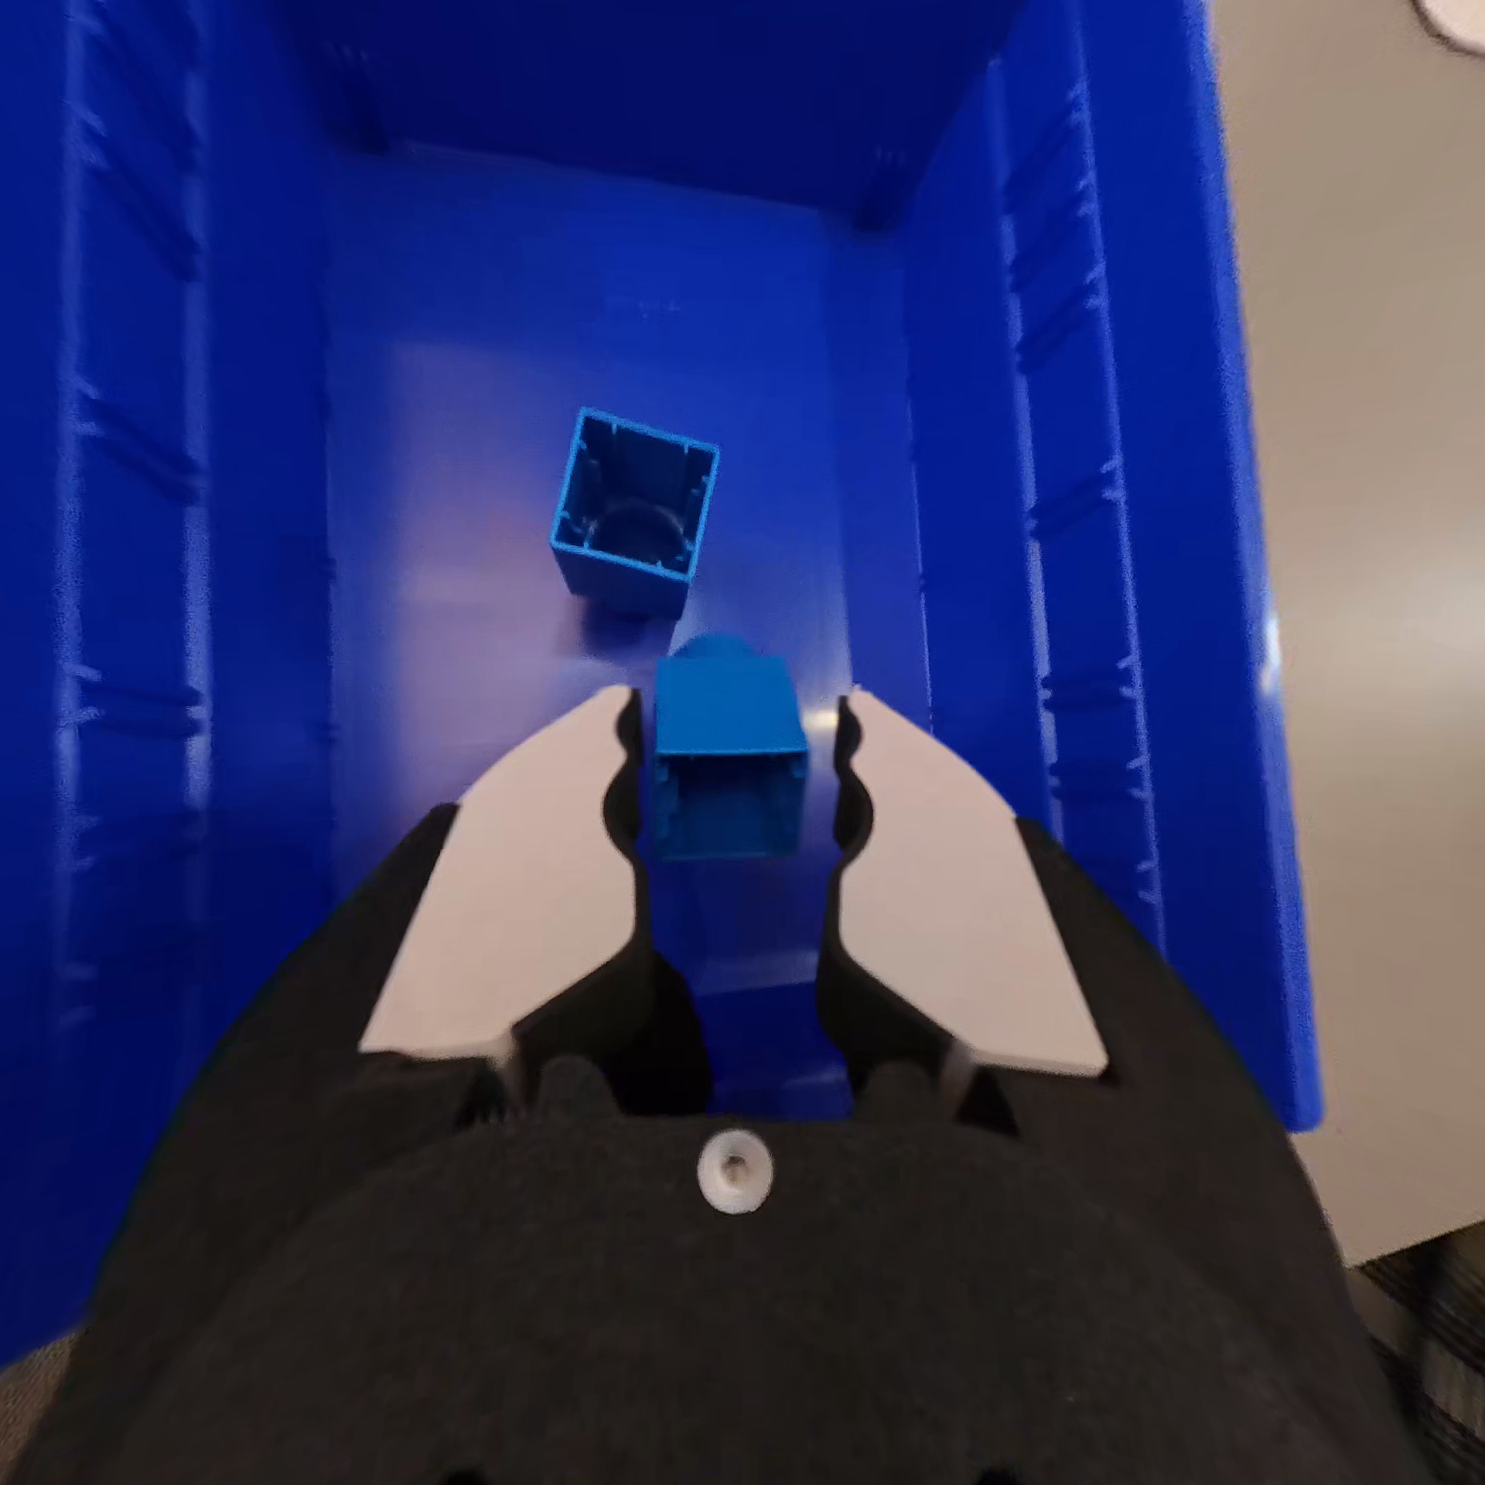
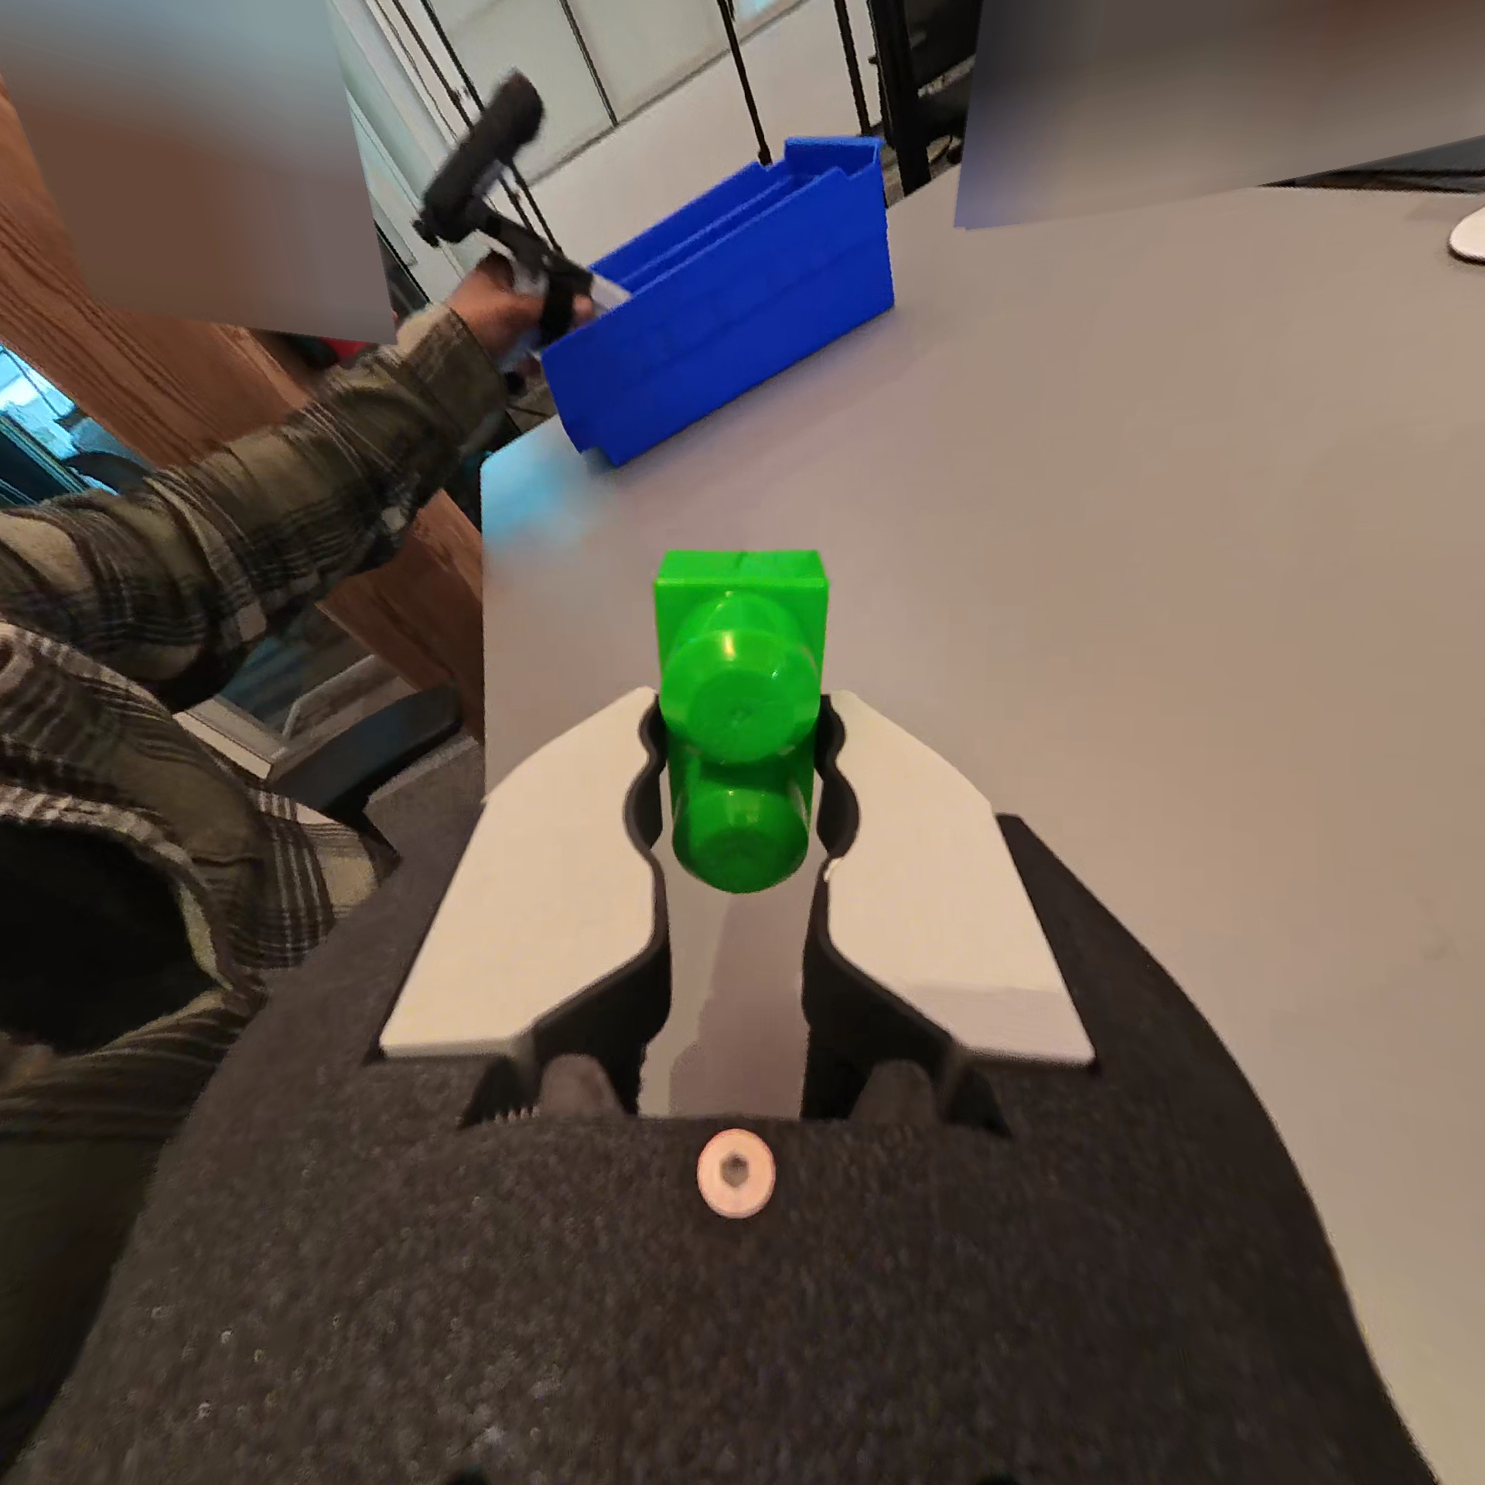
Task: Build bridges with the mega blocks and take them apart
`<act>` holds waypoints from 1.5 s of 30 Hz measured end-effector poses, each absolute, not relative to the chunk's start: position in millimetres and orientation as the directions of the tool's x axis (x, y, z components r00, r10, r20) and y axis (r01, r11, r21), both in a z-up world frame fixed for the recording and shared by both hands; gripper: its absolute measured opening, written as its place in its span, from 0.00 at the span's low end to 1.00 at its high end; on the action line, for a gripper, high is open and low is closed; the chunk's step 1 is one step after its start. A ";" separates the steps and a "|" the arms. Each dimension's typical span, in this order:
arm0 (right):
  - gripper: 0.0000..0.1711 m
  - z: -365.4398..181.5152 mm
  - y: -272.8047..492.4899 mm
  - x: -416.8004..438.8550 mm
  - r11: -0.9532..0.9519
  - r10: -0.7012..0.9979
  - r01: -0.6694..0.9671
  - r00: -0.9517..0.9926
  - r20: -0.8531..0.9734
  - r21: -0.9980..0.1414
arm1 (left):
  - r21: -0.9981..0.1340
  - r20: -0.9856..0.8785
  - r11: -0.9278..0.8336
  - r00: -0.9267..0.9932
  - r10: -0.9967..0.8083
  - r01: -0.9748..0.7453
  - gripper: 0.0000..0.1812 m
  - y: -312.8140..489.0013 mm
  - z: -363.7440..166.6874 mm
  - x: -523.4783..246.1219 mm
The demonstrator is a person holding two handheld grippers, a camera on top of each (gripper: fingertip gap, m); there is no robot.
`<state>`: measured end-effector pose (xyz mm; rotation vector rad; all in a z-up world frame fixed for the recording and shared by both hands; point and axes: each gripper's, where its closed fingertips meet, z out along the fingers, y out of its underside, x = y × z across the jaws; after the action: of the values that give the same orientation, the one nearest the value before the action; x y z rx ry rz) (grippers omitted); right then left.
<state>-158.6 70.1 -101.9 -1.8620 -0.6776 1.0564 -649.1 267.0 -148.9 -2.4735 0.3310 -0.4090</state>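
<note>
The left claw (image 1: 733,707) hangs over the inside of a blue bin (image 1: 201,562), pointing down toward its floor. Its jaws are spread. Between the fingertips sits a blue block (image 1: 727,755), its stud end pointing away from the camera and its hollow underside facing the lens. A narrow gap shows on each side of this block, most clearly on the right; contact with either finger cannot be confirmed. A second blue block (image 1: 635,510) lies farther in on the bin floor, hollow side up, apart from the first.

The right claw (image 2: 739,715) is pressed onto a green block (image 2: 739,691) and pinches it by its sides. This block has two round studs, both turned toward the camera, and it extends past the fingertips above the grey bench (image 2: 1125,522).

In the right wrist view the bin (image 2: 723,321) stands near the bench's far left corner, well apart from the green block. The left claw (image 2: 591,293) reaches over the bin's near end, held by a hand (image 2: 502,309) in a plaid sleeve (image 2: 241,514).
</note>
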 end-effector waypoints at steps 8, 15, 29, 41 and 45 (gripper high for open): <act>0.20 -115.8 68.9 -167.1 -0.470 0.812 0.231 0.492 -0.314 -0.852 | -0.834 0.105 -0.465 0.741 -0.663 -0.298 0.37 243.1 -30.7 -531.8; 0.20 -116.1 60.3 -207.1 -0.369 0.915 0.499 0.344 -0.212 -0.784 | -0.759 0.077 -0.097 0.059 -0.995 -0.644 0.34 103.9 -66.3 -283.3; 0.20 -110.1 50.0 -235.7 -0.293 0.956 0.619 0.206 -0.209 -0.729 | -0.742 0.252 -0.038 -0.226 -0.941 -0.669 0.20 49.3 -99.4 -228.6; 0.40 -97.6 55.4 -227.5 -0.353 0.929 0.399 0.259 -0.265 -0.846 | -0.803 -0.064 -0.301 0.577 -0.814 -0.514 0.20 186.8 -23.3 -436.9; 0.41 -106.0 43.3 -209.9 -0.427 0.895 0.311 0.281 -0.347 -0.849 | -0.760 -0.013 -0.560 0.869 -0.494 -0.330 0.20 249.1 -29.6 -594.9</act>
<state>-209.9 43.3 -106.0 -1.8917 -1.0827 1.1265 -594.9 249.1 -29.6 -2.2131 0.5921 -0.2553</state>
